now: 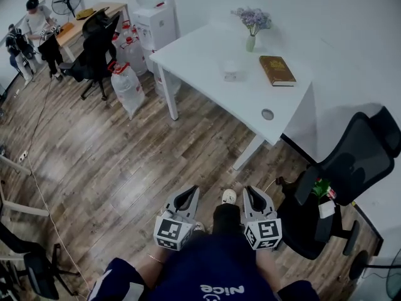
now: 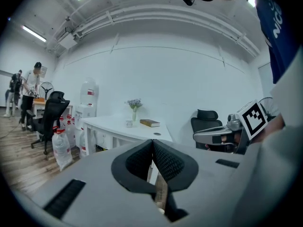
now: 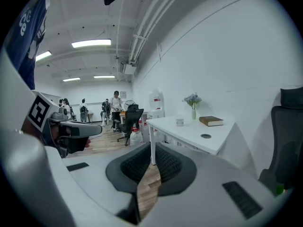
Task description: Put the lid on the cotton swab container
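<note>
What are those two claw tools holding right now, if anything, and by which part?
Nothing is held. The left gripper and the right gripper each have jaws closed together on nothing, over the wooden floor, short of the white table.

White table, brown book, purple flowers, black chair, wood-grain floor.

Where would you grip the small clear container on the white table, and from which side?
Probably across its side walls, coming in from the table edge facing the person. The container seems to stand upright with open space on that side, while the vase is beyond it and the book lies to its right.
</note>
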The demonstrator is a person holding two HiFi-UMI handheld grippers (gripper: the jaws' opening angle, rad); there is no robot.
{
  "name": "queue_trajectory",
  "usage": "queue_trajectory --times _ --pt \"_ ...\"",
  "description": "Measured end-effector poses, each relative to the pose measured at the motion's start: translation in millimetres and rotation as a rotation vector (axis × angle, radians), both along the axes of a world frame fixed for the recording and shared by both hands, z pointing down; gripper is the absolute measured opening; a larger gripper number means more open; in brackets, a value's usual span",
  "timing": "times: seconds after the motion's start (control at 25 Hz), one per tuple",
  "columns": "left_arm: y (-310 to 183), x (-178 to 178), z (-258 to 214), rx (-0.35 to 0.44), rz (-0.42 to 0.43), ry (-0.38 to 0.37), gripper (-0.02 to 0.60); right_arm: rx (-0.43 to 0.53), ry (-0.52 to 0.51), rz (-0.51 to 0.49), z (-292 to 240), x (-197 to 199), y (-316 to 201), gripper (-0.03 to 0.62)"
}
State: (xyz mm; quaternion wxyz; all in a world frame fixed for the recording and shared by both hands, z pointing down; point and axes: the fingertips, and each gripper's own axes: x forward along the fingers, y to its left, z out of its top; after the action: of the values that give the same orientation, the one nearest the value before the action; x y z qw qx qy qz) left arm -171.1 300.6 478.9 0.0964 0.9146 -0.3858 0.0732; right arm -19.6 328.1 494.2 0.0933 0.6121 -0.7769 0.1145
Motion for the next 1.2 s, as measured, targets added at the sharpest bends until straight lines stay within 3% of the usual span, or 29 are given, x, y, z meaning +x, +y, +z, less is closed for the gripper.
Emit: queue_trajectory --times 0.28,0.48,0.72,1.2 --pt "-58.9 19.1 1.7 -0.022 -0.103 -0.009 0.020 0.013 -0.015 -0.071 0.1 33.9 -84.7 0.057" --pt "-107.2 60.4 5.3 -0.042 -0.117 -0.027 0.019 0.022 -0.026 -0.124 -3.9 63.3 -145.9 0.057" --pt "-164.0 116.6 -11.9 -0.028 -0.143 0.051 0.020 0.048 -0.058 -0.168 -14.8 106.2 -205.7 0.057" --pt "-227.6 190.6 -3.0 -0.047 -0.159 0.088 0.020 0.050 -0.041 -0.259 -18.6 165.8 -276.6 0.057"
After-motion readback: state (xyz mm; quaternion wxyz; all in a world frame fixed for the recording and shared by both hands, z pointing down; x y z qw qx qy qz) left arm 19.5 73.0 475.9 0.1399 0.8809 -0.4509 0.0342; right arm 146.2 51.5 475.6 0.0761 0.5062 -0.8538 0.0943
